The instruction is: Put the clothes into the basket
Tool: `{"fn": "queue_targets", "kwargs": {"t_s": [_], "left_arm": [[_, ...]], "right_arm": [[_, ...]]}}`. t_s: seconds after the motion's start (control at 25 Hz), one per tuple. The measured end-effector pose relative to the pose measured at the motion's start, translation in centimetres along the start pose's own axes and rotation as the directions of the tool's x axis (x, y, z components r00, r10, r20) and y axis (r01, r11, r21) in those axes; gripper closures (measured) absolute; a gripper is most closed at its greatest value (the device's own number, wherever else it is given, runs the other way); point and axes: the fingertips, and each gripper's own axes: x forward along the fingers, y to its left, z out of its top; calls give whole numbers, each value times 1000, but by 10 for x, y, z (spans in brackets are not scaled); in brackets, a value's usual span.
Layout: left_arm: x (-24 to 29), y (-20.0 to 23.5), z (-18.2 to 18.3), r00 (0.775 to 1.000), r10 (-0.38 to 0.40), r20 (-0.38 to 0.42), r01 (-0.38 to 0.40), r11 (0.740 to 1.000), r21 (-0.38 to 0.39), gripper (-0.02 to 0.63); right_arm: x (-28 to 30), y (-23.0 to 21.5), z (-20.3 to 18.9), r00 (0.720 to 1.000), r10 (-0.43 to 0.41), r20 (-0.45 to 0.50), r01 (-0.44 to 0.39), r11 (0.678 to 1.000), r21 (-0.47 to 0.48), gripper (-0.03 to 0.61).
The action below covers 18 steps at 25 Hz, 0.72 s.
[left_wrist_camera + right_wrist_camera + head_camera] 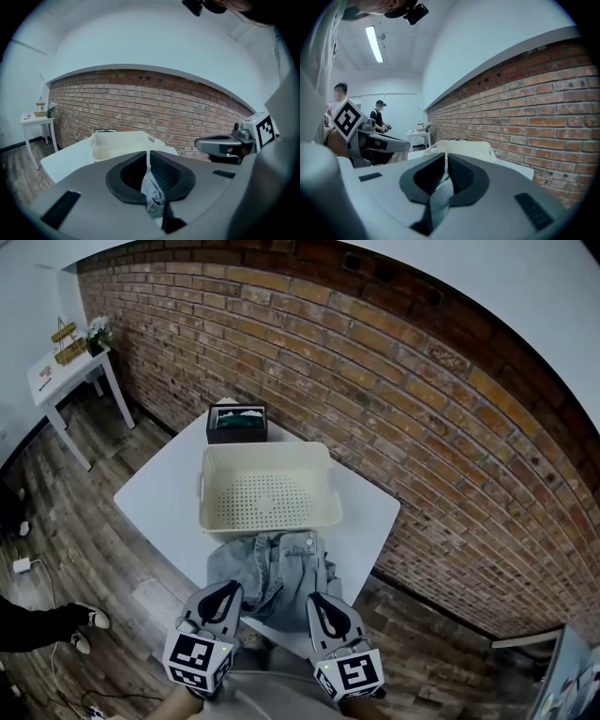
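Light blue denim jeans (278, 570) lie crumpled on the near part of the white table (159, 493), just in front of an empty cream perforated basket (266, 487). My left gripper (228, 588) is shut on the jeans' near left edge, and my right gripper (317, 599) is shut on the near right edge. In the left gripper view, denim (154, 197) is pinched between the closed jaws of the left gripper (149, 163), with the basket (119, 143) ahead. The right gripper view shows cloth (439, 200) clamped in the right gripper (446, 161), the basket (465, 149) beyond.
A dark box (237, 423) stands behind the basket against the brick wall (422, 409). A small white side table (64, 373) with ornaments is at the far left. A person's shoes (87, 622) and a white adapter (21, 564) are on the wooden floor.
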Motion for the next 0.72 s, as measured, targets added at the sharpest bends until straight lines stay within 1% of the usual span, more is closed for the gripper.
{"fn": "queue_targets", "kwargs": {"t_s": [0.12,0.16,0.24,0.28,0.32,0.36,0.44,0.52,0.64,0.72], "left_arm": [[8,6,-8,999,-17,-30,16,999,-29,583],[11,8,-10,999,-20,-41,18,999,-42,557],[16,13,-15,998,-19,-61,15,998,-62,493],[17,16,-17,997,-16,-70,11,998,-69,477],[19,19,-19,997,-11,-81,5,997,-77,464],[21,22,-22,996,-8,-93,0,996,-85,436],[25,28,-30,992,-3,-124,-10,995,-102,342],[28,36,-37,988,7,-156,-24,994,-111,276],[32,49,-49,979,15,-202,-39,993,-116,222],[36,54,-58,972,3,-236,-37,990,-138,192]], "right_arm": [[4,-4,-9,1000,3,-29,-3,999,32,564],[6,-6,-10,999,5,-36,-4,1000,30,548],[10,-10,-10,999,15,-51,-14,1000,23,497],[11,-11,-11,998,22,-58,-20,999,25,484],[13,-12,-13,997,28,-68,-26,999,30,459],[15,-13,-17,996,33,-81,-30,999,36,427],[19,-18,-25,992,38,-120,-33,999,42,363],[23,-25,-33,987,33,-155,-27,999,38,318],[28,-39,-43,982,22,-190,-12,999,52,267],[31,-47,-51,977,27,-212,-12,997,75,228]]}}
